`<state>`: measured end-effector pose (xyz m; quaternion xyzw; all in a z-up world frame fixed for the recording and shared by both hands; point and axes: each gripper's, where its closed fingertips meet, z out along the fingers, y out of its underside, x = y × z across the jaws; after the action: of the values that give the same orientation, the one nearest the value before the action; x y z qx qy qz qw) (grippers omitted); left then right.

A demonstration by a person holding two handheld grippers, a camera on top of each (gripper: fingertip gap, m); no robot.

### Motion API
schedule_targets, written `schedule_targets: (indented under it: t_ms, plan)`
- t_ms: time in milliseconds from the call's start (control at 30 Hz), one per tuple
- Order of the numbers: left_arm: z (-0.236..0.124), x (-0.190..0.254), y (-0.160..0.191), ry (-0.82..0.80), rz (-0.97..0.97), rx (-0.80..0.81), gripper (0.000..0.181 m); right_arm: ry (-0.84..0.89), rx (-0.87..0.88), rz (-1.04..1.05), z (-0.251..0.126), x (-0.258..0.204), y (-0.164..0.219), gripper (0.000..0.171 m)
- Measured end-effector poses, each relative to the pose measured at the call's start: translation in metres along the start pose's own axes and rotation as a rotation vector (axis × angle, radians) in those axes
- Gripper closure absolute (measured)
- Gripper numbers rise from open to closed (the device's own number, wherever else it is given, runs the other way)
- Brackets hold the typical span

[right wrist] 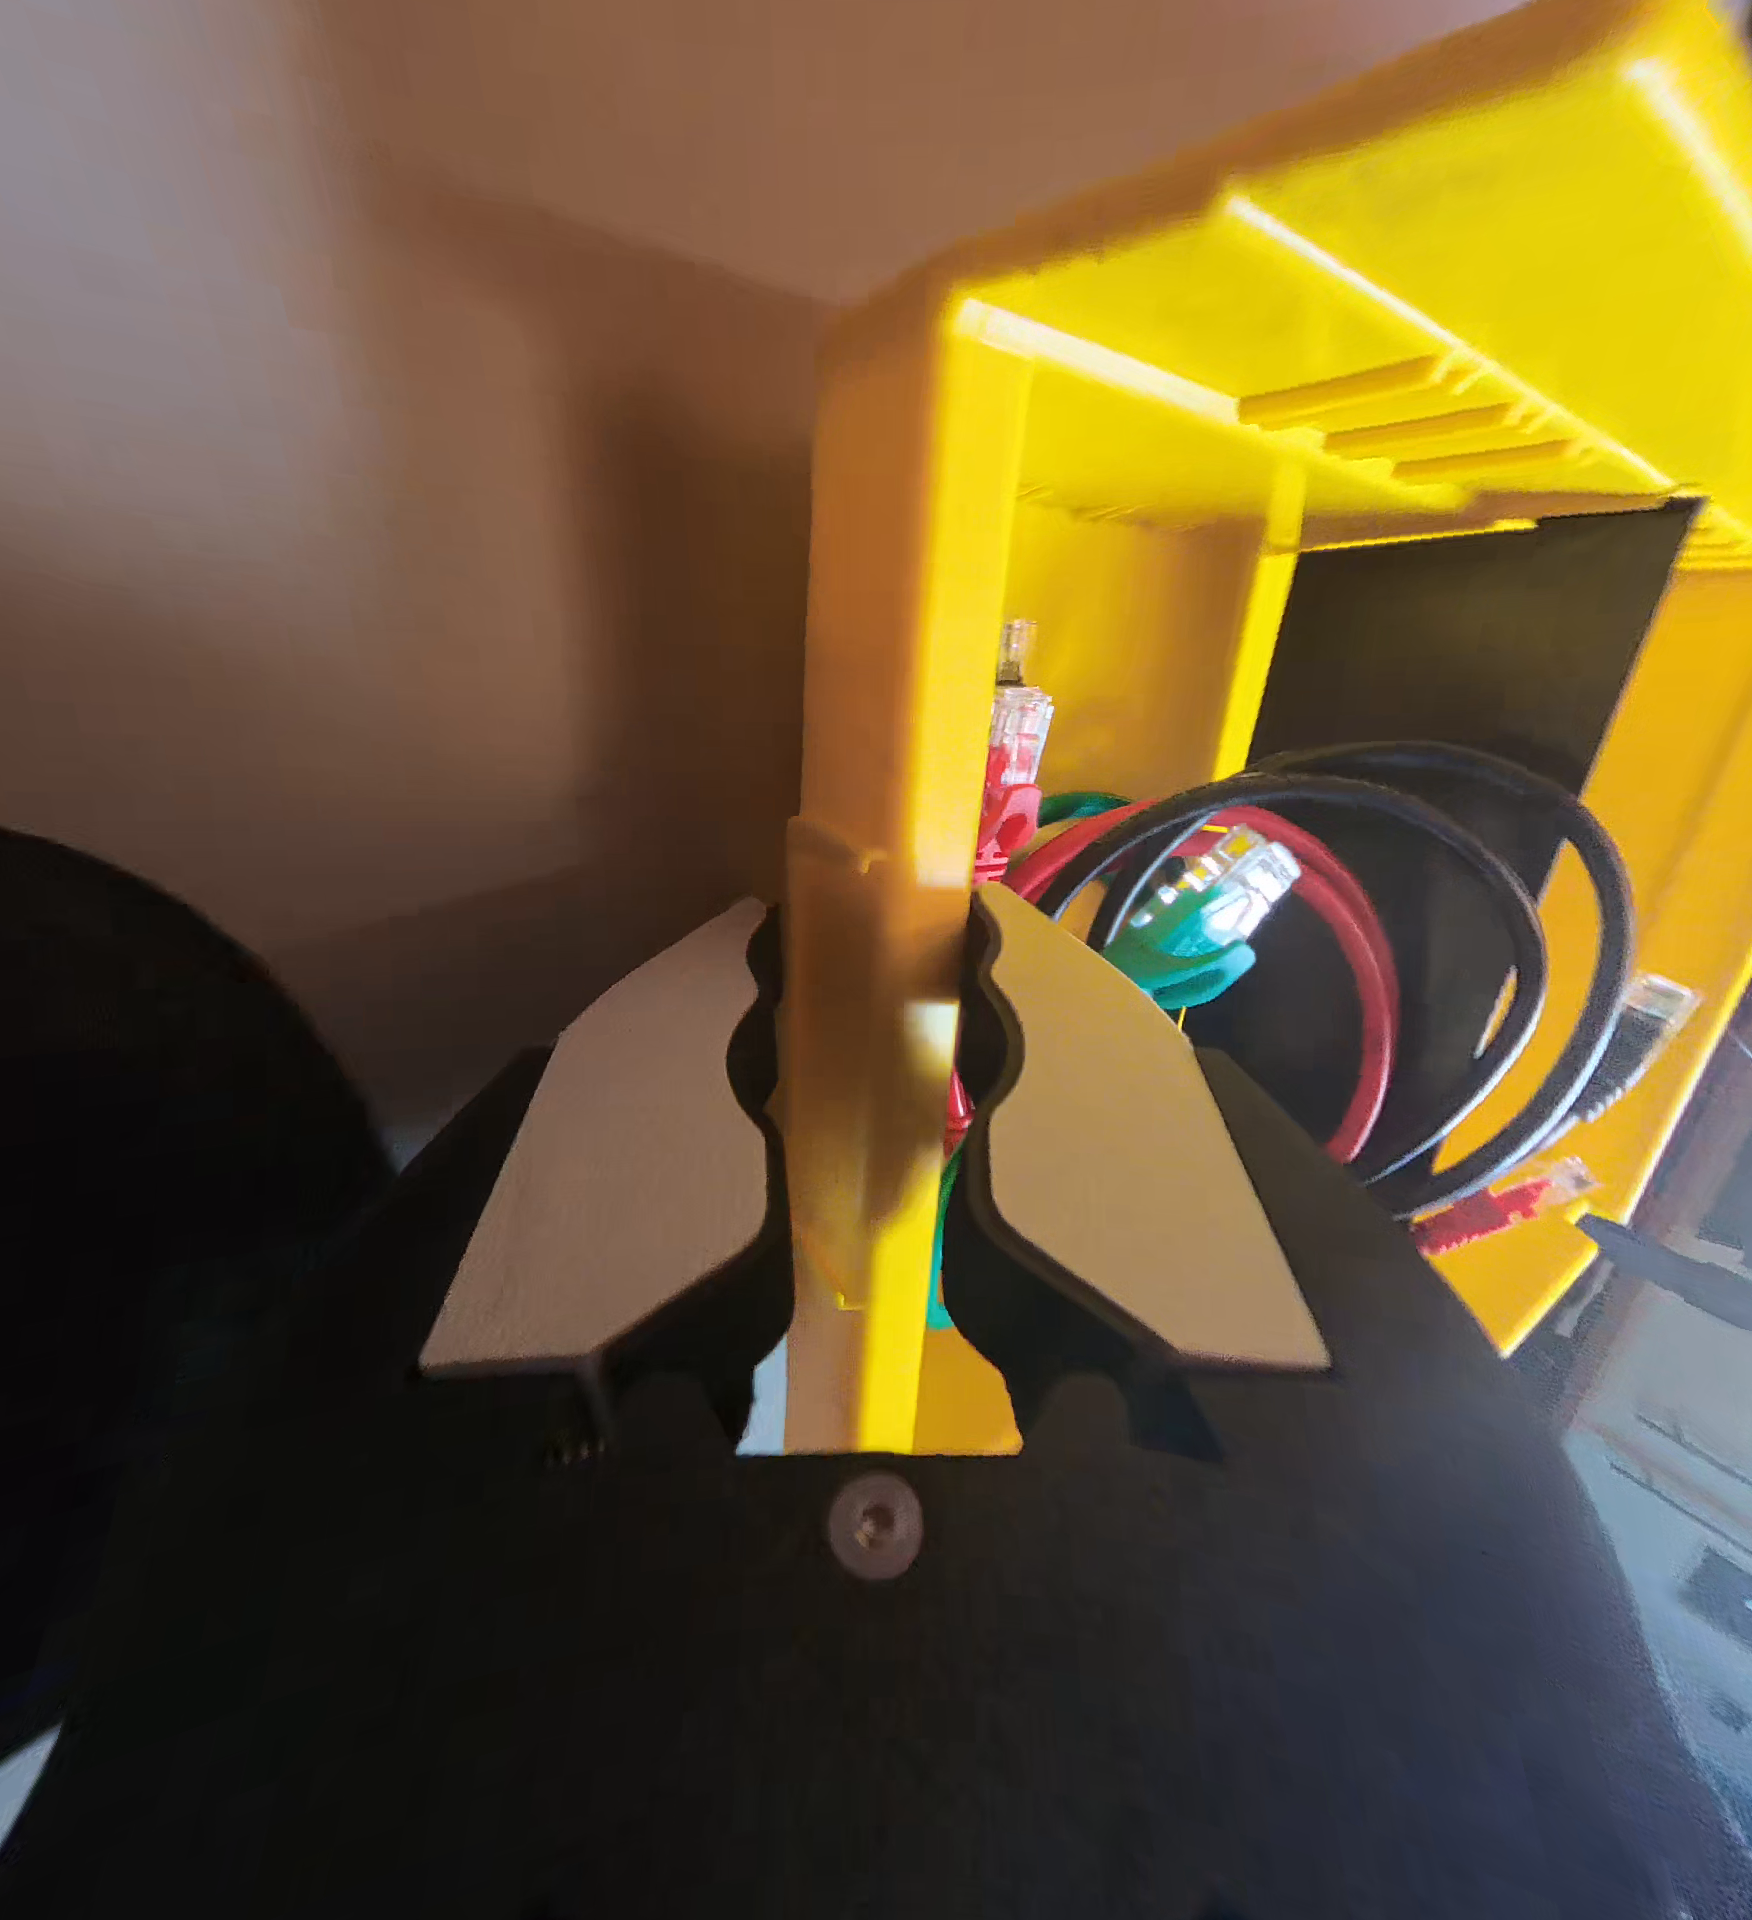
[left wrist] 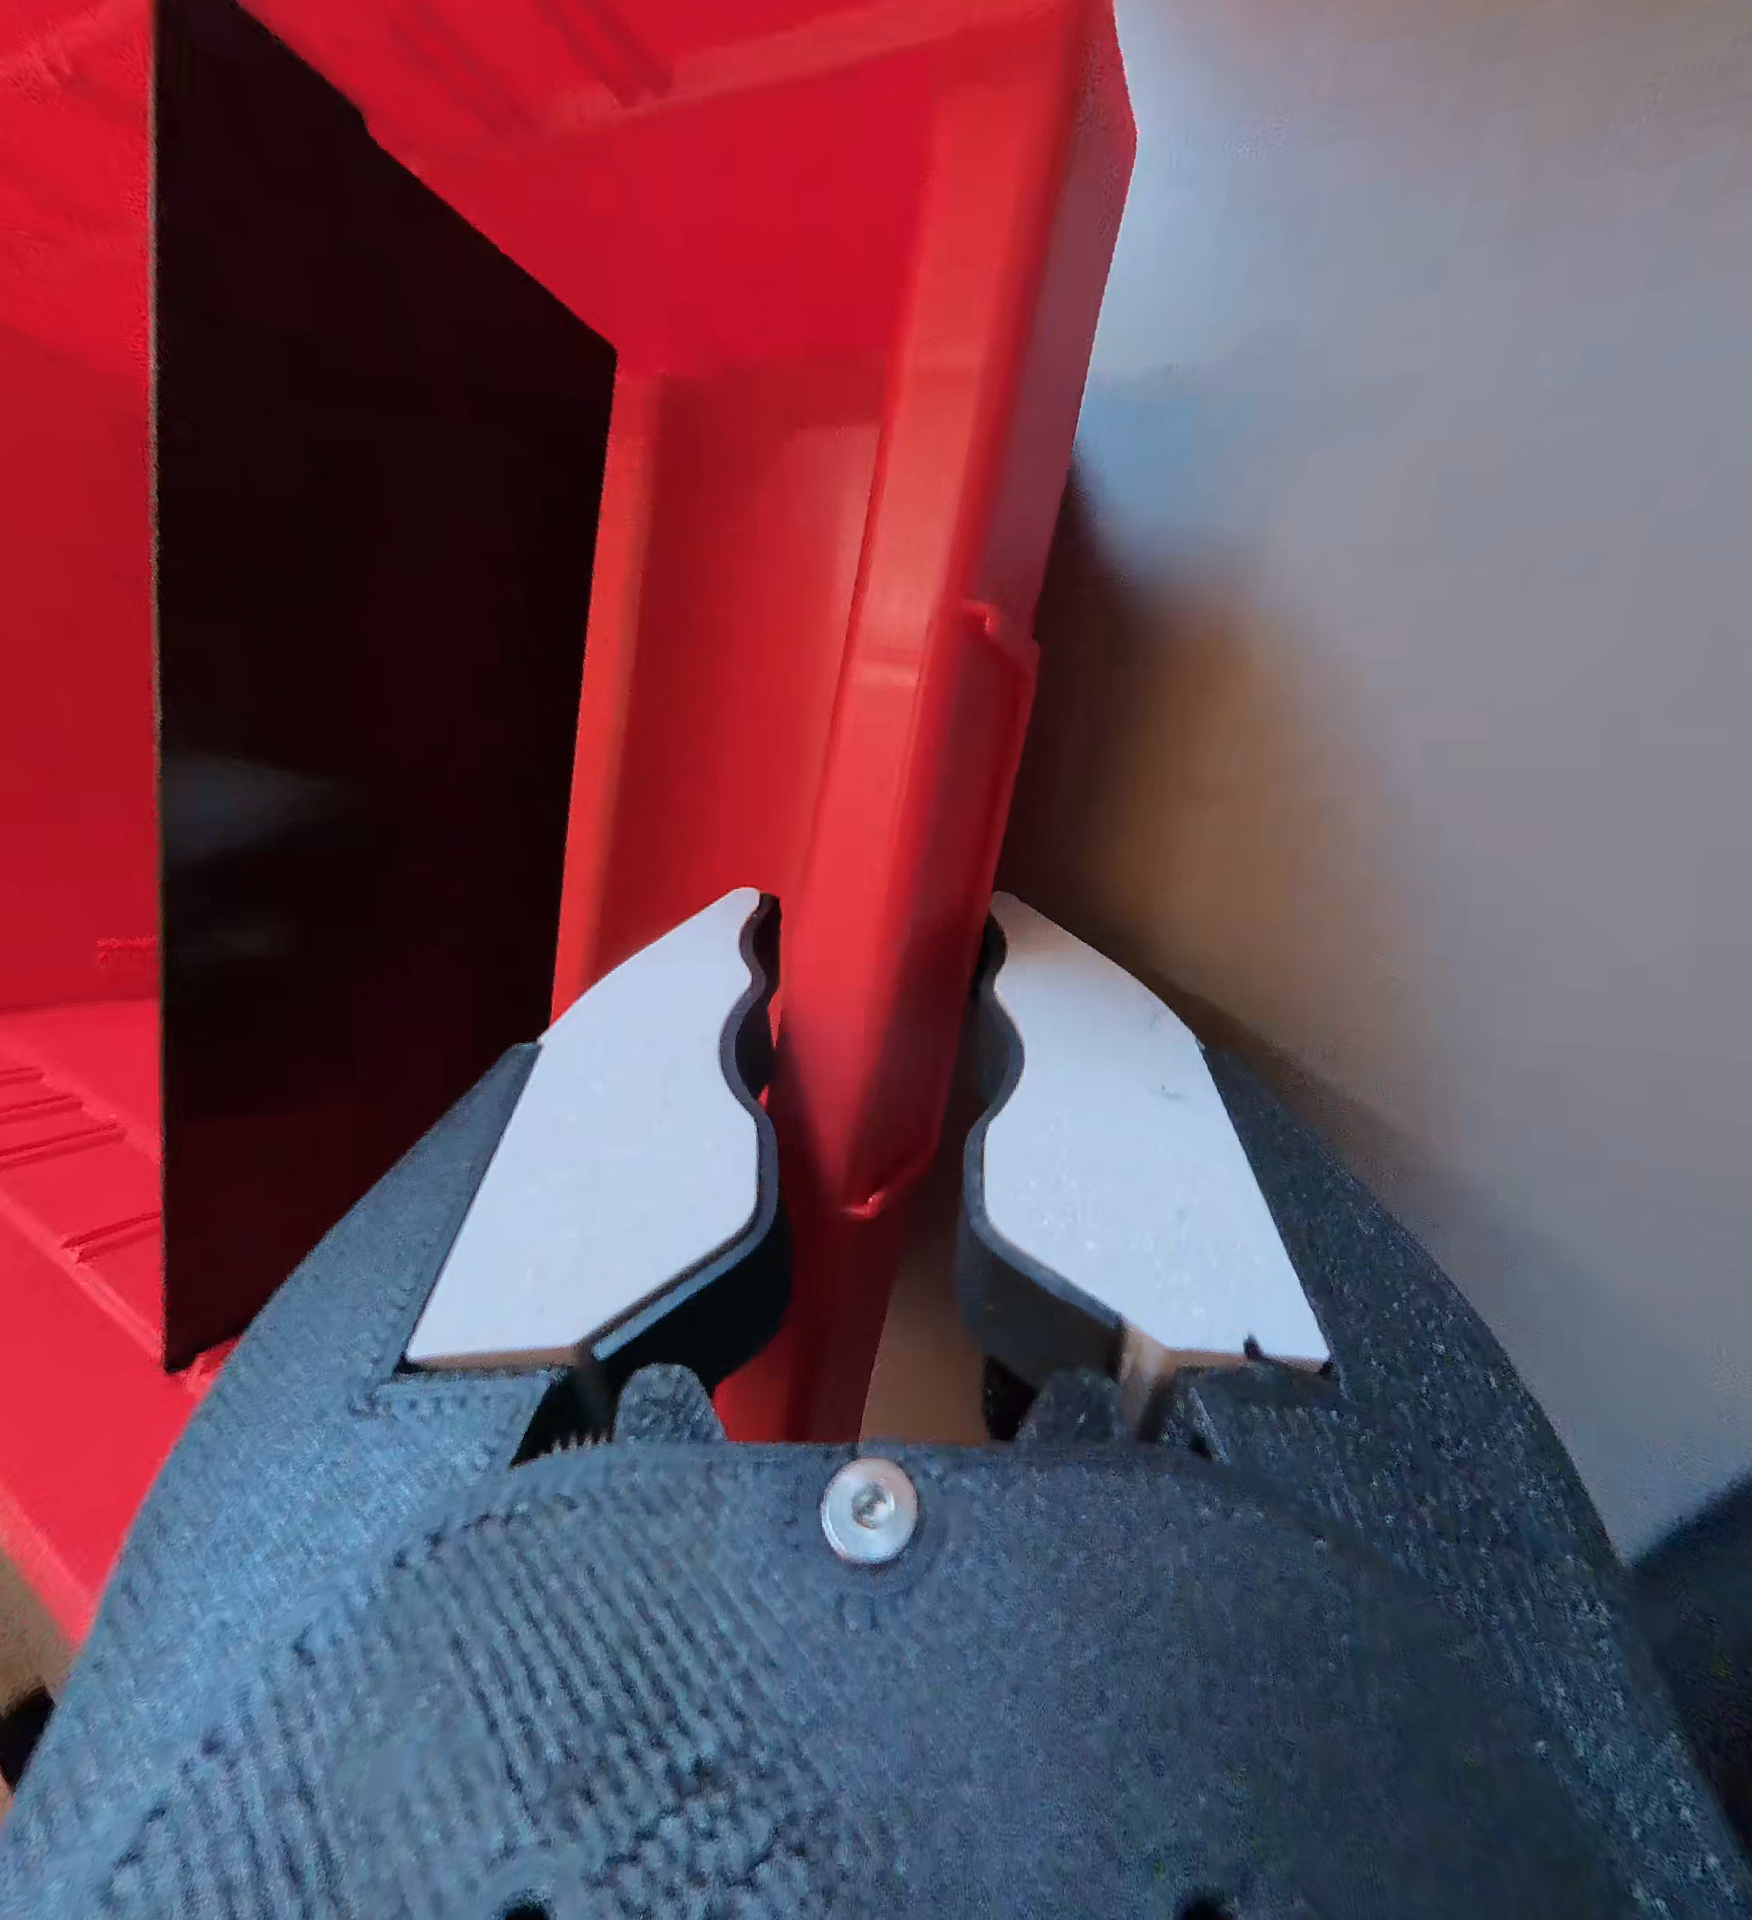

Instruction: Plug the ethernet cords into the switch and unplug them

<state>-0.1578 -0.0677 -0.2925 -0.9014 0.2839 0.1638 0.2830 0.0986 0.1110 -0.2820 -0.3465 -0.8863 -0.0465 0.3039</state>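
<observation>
My left gripper (left wrist: 877, 1039) fingers pinch the red bin (left wrist: 747, 416) rim, my right gripper (right wrist: 872, 1039) fingers the yellow bin (right wrist: 1474, 260) rim; I should keep both level so the cords (right wrist: 1371, 935) stay in.

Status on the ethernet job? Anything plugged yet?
Done: nothing plugged; no switch in view. In hand: left gripper clamps the red bin wall, right gripper the yellow bin wall. Left: red, green and black cords lie coiled in the yellow bin.
</observation>
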Motion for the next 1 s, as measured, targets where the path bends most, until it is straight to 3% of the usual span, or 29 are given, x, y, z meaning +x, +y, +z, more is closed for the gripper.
schedule_targets:
  t_ms: [167,233,300,400,467,533,667,767,800,833,900,1000]
  plan:
    - [0.039,-0.013,-0.066,-0.018,0.095,0.072,0.144,0.046,0.335,0.272,-0.064,-0.019,-0.038,0.14]
    - [0.048,-0.026,-0.081,-0.06,0.105,0.093,0.139,0.087,0.448,0.442,-0.091,-0.015,-0.032,0.14]
    - [0.042,-0.031,-0.095,-0.049,0.013,0.155,0.13,0.186,0.48,0.611,-0.108,-0.007,-0.003,0.139]
    - [-0.007,-0.022,-0.135,0.028,-0.232,0.421,0.13,0.318,0.482,0.903,-0.118,-0.004,0.06,0.138]
    - [-0.04,0.004,-0.164,0.173,-0.437,0.585,0.133,0.362,0.523,1.115,-0.114,-0.002,0.094,0.131]
    - [-0.051,0.039,-0.184,0.274,-0.564,0.626,0.127,0.347,0.567,1.26,-0.104,0.002,0.11,0.12]
    - [-0.026,0.083,-0.22,0.182,-0.722,0.622,0.108,0.316,0.627,1.375,-0.079,0.021,0.105,0.109]
    - [0.007,0.083,-0.238,0.059,-0.811,0.605,0.112,0.39,0.506,1.366,-0.055,0.034,0.115,0.111]
    - [0.019,0.084,-0.241,0.043,-0.789,0.58,0.129,0.376,0.503,1.358,-0.053,0.036,0.112,0.136]
    - [0.026,0.086,-0.244,0.038,-0.766,0.56,0.128,0.379,0.515,1.321,-0.054,0.038,0.106,0.159]
    - [0.027,0.081,-0.246,0.03,-0.756,0.527,0.137,0.485,0.399,1.254,-0.055,0.039,0.113,0.165]
    - [0.017,0.078,-0.244,-0.013,-0.7,0.538,0.144,0.542,0.386,1.236,-0.068,0.036,0.107,0.165]
